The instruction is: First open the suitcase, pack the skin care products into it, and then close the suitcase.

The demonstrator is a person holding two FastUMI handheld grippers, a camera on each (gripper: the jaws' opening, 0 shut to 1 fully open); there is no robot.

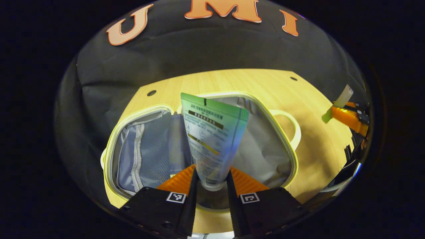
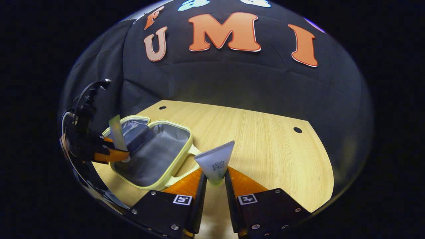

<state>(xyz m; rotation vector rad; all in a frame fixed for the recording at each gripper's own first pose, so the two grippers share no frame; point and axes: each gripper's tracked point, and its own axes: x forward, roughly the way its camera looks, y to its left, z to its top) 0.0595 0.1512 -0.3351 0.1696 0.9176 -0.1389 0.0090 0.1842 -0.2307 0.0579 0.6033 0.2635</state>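
Left gripper view: your left hand-held gripper [image 1: 212, 181] is clamped on a green-to-white soft plastic tube w/ a flat crimped end [image 1: 214, 139], both fingers pressing its lower, narrower part near the cap. The tube stands upright btwn the fingers, crimped end up, tilted a bit, and sits in front of the open suitcase. That's a small pale-yellow-rimmed soft suitcase w/ grey fabric lining [image 1: 265, 146], lying flat open on the light wood-grain counter [image 1: 318, 132]. Its left half carries a grey mesh pocket w/ a pale trim strip [image 1: 146, 152]; the right half is plain smooth lining, slightly creased. A pale loop handle [image 1: 294, 127] sticks out on the suitcase's right side, resting on the counter. At the far right edge you see the right hand-held gripper [image 1: 335, 111] well apart from the suitcase.

Right gripper view: your right hand-held gripper [image 2: 215, 181] is closed on a smaller white tube, fan-shaped w/ a wide flat crimp and yellowish cap end [image 2: 215, 162], pinched low near the cap, crimp up. It's held above bare counter [image 2: 275, 149], just right of the suitcase [image 2: 156, 149] and near its handle. The left hand-held gripper [image 2: 116, 154] w/ the green tube [image 2: 116, 132] is over the suitcase's left side. Counter is smooth w/ a few small dark round holes [image 2: 297, 129].
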